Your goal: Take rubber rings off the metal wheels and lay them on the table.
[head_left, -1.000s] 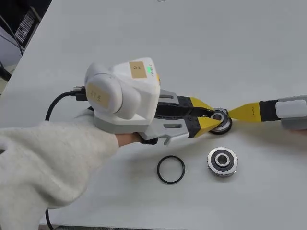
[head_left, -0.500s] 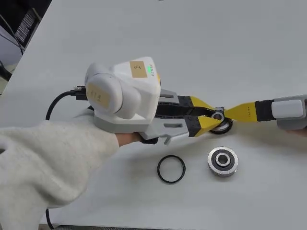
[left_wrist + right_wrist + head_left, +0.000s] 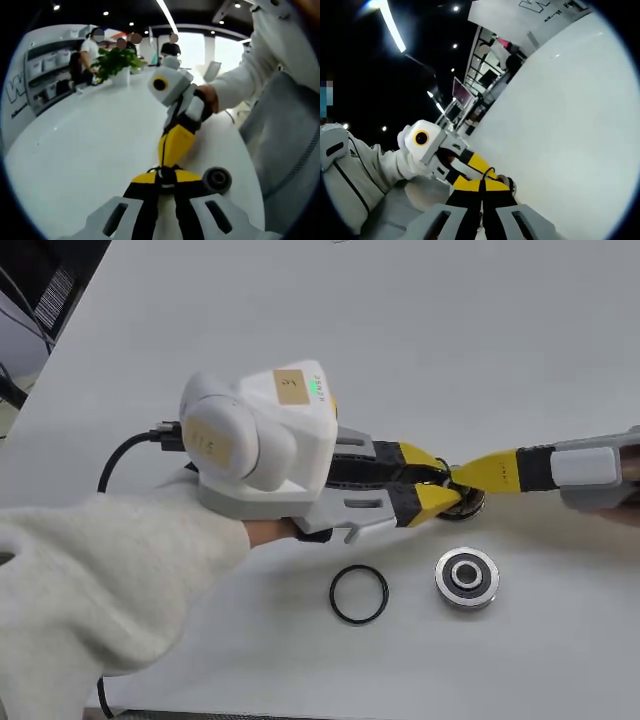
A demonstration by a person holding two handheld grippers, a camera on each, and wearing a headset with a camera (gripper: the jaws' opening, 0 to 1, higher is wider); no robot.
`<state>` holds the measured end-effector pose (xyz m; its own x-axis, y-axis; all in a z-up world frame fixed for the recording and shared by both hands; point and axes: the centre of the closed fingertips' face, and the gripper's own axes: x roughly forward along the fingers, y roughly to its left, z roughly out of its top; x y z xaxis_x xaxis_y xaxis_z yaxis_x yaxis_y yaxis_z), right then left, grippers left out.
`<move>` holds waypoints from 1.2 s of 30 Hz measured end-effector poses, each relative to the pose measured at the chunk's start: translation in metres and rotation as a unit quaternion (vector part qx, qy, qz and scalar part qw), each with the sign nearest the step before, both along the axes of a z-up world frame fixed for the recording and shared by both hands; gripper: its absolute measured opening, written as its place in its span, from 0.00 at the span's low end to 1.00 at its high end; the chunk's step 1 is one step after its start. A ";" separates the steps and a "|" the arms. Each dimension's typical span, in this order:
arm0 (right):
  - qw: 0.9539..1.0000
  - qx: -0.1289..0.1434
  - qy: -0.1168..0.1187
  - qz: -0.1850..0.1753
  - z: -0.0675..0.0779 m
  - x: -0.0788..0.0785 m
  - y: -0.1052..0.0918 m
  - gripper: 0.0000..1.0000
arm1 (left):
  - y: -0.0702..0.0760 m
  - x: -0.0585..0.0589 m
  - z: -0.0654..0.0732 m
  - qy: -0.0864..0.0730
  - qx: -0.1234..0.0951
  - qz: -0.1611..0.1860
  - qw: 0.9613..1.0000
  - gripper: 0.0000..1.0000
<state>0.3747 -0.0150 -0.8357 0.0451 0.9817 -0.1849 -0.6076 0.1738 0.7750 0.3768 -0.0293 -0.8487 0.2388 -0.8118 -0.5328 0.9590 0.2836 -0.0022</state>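
Ring-pulling on the clamped wheel, mid-frame.
Head view: left gripper (image 3: 443, 482) clamps wheel (image 3: 470, 502); right gripper (image 3: 462, 477), jaws narrow, prob. nips its rubber ring (image 3: 461, 517). Loose ring (image 3: 358, 594) and second wheel (image 3: 466, 577) lie lower centre. Left gripper view: tips meet low centre. Right gripper view: same. Rubber's soft, stretchy: grab its edge. Wheel's heavy, stiff.

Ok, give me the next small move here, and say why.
Probably draw the right tool back and up, away from the metal wheel, to peel its rubber ring free. The left tool is clamped on that wheel, and the right one seems pinched on the ring's edge. One loose ring lies beside a bare wheel.
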 end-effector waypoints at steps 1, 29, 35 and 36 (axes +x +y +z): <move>1.000 0.003 0.004 0.001 0.000 0.000 0.000 0.00 | 0.000 0.000 0.000 0.001 0.000 0.001 1.000 0.12; 0.999 -0.034 -0.009 -0.025 -0.004 0.009 -0.021 0.00 | -0.003 -0.009 0.014 -0.003 -0.011 -0.006 1.000 0.19; 0.999 -0.037 -0.015 -0.028 0.001 0.008 -0.024 0.00 | -0.005 -0.012 0.026 -0.007 -0.020 -0.008 1.000 0.27; 0.999 -0.037 -0.016 -0.028 0.003 0.008 -0.025 0.00 | -0.005 -0.011 0.027 -0.008 -0.022 -0.006 1.000 0.29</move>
